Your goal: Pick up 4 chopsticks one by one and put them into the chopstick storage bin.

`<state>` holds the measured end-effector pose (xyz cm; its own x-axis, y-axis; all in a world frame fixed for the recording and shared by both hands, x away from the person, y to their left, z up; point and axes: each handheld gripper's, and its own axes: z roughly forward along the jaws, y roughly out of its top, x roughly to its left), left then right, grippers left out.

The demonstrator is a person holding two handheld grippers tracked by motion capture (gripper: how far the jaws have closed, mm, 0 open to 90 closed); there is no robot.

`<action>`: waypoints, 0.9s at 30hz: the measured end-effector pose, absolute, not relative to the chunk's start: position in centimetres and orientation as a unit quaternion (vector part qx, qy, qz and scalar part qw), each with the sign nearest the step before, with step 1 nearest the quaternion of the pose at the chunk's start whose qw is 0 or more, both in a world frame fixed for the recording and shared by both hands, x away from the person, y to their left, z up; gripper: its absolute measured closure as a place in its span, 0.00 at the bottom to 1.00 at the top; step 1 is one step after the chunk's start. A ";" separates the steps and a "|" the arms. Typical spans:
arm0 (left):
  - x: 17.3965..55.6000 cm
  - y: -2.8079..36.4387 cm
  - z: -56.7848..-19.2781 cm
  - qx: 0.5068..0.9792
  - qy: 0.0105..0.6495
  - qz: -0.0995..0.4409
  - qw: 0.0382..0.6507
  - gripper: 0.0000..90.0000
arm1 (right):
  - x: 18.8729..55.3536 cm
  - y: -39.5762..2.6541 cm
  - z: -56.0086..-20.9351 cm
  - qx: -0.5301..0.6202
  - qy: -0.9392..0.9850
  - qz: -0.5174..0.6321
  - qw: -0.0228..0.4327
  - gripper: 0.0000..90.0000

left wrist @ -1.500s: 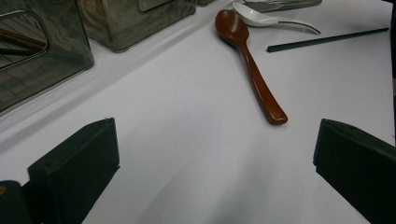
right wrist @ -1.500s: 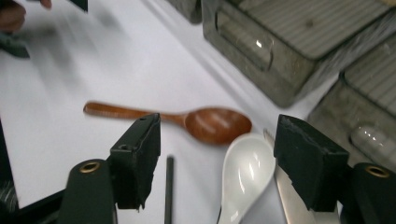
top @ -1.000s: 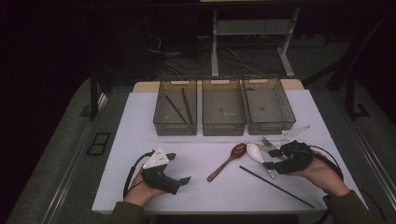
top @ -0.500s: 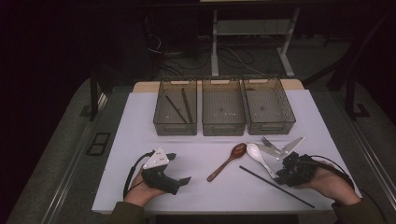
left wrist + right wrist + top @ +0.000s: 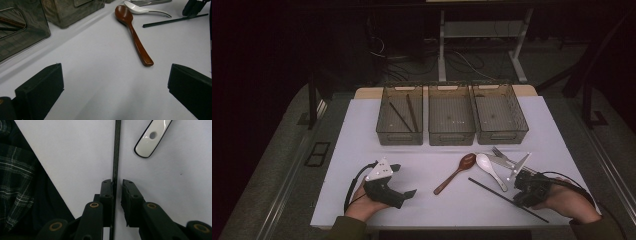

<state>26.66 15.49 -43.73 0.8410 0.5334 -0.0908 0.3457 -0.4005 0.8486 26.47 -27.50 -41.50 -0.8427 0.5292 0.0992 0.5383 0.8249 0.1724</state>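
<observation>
A black chopstick (image 5: 497, 192) lies slantwise on the white table sheet at front right. My right gripper (image 5: 521, 196) points down over it. In the right gripper view the chopstick (image 5: 116, 150) runs between the jaws of the right gripper (image 5: 117, 182). The jaws have just been closing; one pad touches the stick and a narrow gap remains at the other. My left gripper (image 5: 404, 180) rests at front left, open wide and holding nothing, as the left gripper view (image 5: 112, 82) also shows. A brown wooden spoon (image 5: 455, 172) and a white ceramic spoon (image 5: 489, 167) lie between the two grippers.
Three clear bins stand in a row at the back: the left bin (image 5: 399, 136) holds two dark chopsticks (image 5: 404, 115), beside it the middle bin (image 5: 452, 136) and the right bin (image 5: 502, 135). A metal fork (image 5: 502, 156) lies by the white spoon. The table's front edge is near both hands.
My right gripper has come down and back toward the person, onto the black chopstick, and its jaws have narrowed around it. The left gripper has stayed put.
</observation>
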 end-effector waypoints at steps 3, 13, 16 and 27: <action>26.7 15.5 -43.7 0.831 0.265 0.098 0.479 0.00 | 26.4 -27.3 -41.7 -0.275 -0.957 -0.087 0.024 0.89; 26.7 15.4 -43.8 0.830 0.264 0.099 0.480 0.00 | 26.2 -26.5 -41.9 -0.262 -0.963 -0.064 0.016 0.93; 26.7 15.4 -43.8 0.830 0.265 0.099 0.480 0.00 | 26.2 -26.3 -41.9 -0.262 -0.963 -0.058 0.011 0.94; 26.6 15.5 -43.7 0.830 0.264 0.099 0.481 0.00 | 26.3 -26.7 -41.6 -0.259 -0.962 -0.082 0.016 0.95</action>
<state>26.64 15.46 -43.74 0.8407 0.5342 -0.0891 0.3430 -0.3978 0.8510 26.26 -26.70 -41.56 -0.8658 0.4951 0.0728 0.5003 0.8527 0.1501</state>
